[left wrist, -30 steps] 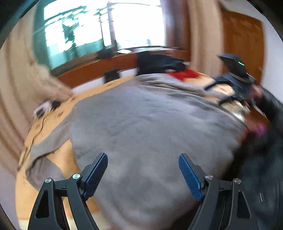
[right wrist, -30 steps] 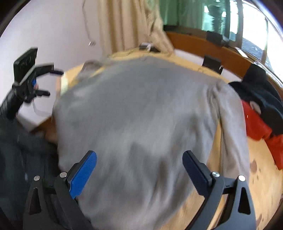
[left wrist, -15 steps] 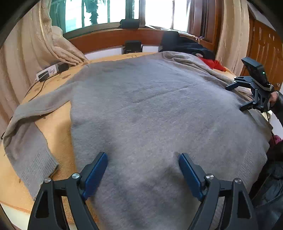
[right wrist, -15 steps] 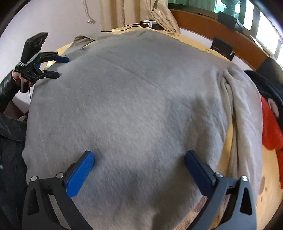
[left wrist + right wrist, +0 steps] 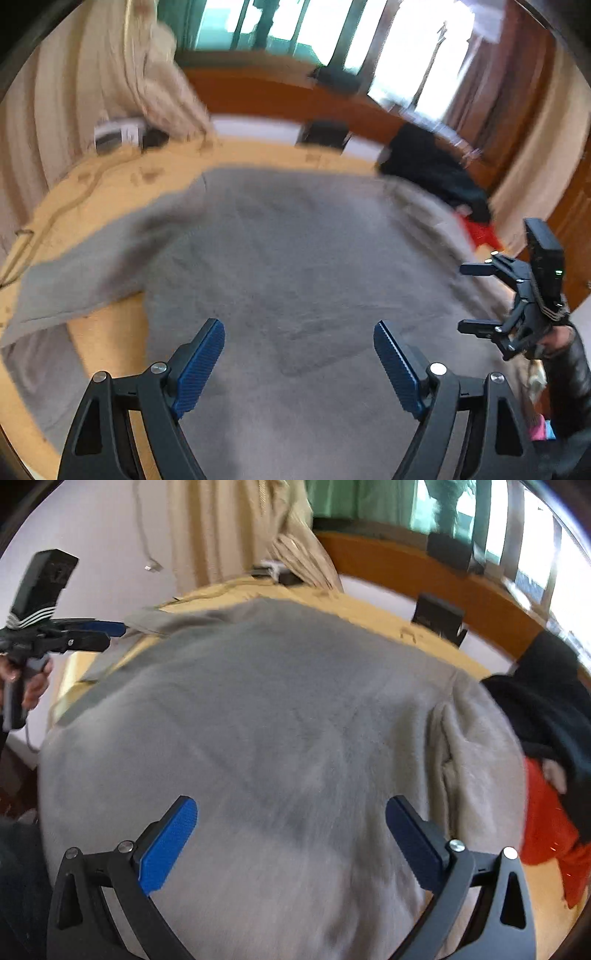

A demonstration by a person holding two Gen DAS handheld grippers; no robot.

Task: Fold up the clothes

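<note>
My left gripper (image 5: 299,363) and right gripper (image 5: 291,843) hang wide apart, holding nothing, over the flat grey sweater (image 5: 277,720); blurred, but sleeves probably fold next.

Beige curtains (image 5: 236,528) hang beside the window (image 5: 332,26), a power strip (image 5: 118,134) lying beneath them.

Grey sweater (image 5: 295,258) flat across yellow bedspread (image 5: 110,184)
</note>
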